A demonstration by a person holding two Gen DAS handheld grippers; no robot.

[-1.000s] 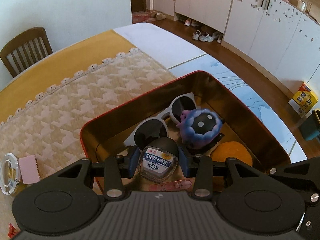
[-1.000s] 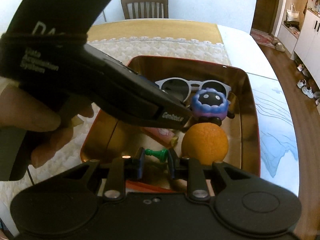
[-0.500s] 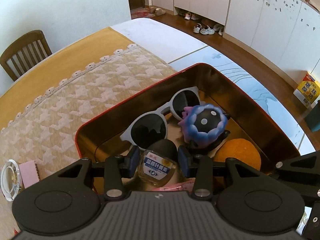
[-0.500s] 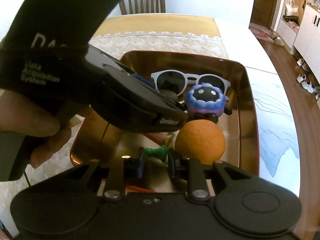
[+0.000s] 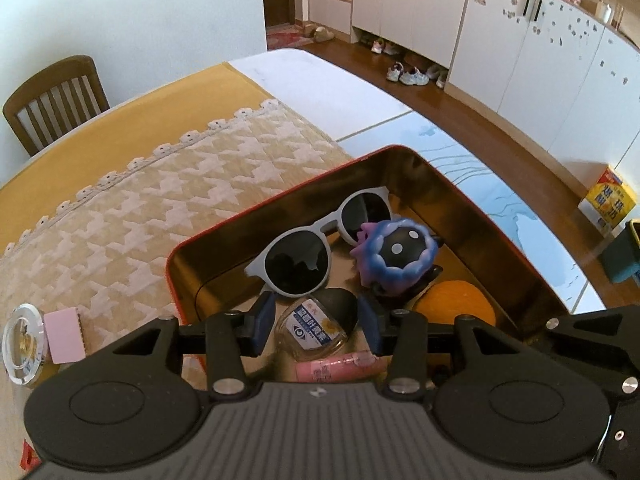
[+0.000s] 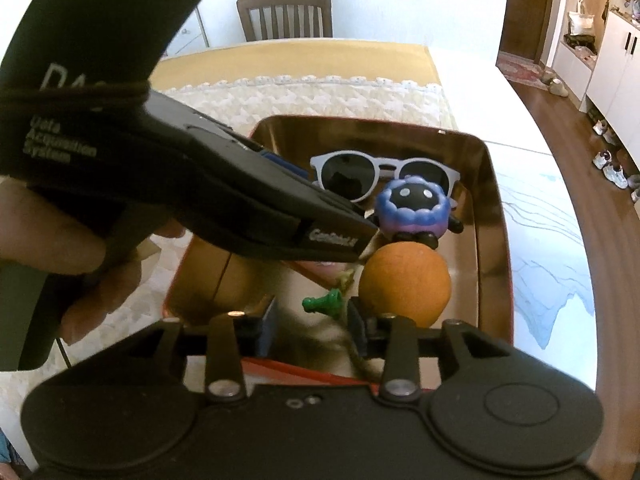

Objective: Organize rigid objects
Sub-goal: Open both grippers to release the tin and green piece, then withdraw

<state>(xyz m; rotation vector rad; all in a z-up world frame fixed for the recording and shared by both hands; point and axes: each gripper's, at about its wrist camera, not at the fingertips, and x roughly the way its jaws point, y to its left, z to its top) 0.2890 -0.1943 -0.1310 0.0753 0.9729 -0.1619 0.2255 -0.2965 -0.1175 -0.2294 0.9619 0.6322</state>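
A red tin tray [image 5: 180, 264] with a gold inside holds white sunglasses [image 5: 296, 260], a blue-purple toy figure [image 5: 396, 256], an orange ball [image 5: 456, 304] and a pink tube [image 5: 340, 368]. My left gripper [image 5: 316, 322] hangs over the tray's near end. Its jaws are opening, and a small clear bottle [image 5: 316, 328] with a black cap lies tilted between them with slim gaps to both pads. My right gripper [image 6: 312, 318] is also opening. A green chess pawn [image 6: 324, 304] lies loose between its fingers, close to the right one, next to the ball [image 6: 404, 284].
The tray [image 6: 492, 208] sits on a houndstooth cloth [image 5: 140, 208] over a yellow-and-white table. A clear round lid [image 5: 20, 344] and a pink block [image 5: 64, 334] lie left of it. In the right wrist view the left gripper's body [image 6: 200, 184] and a hand [image 6: 60, 240] block the left side. A chair [image 6: 284, 16] stands beyond.
The right jaws have spread and let go of the green pawn, which now lies loose. The left jaws have widened a little, and the bottle has tipped over and sunk lower in the tray.
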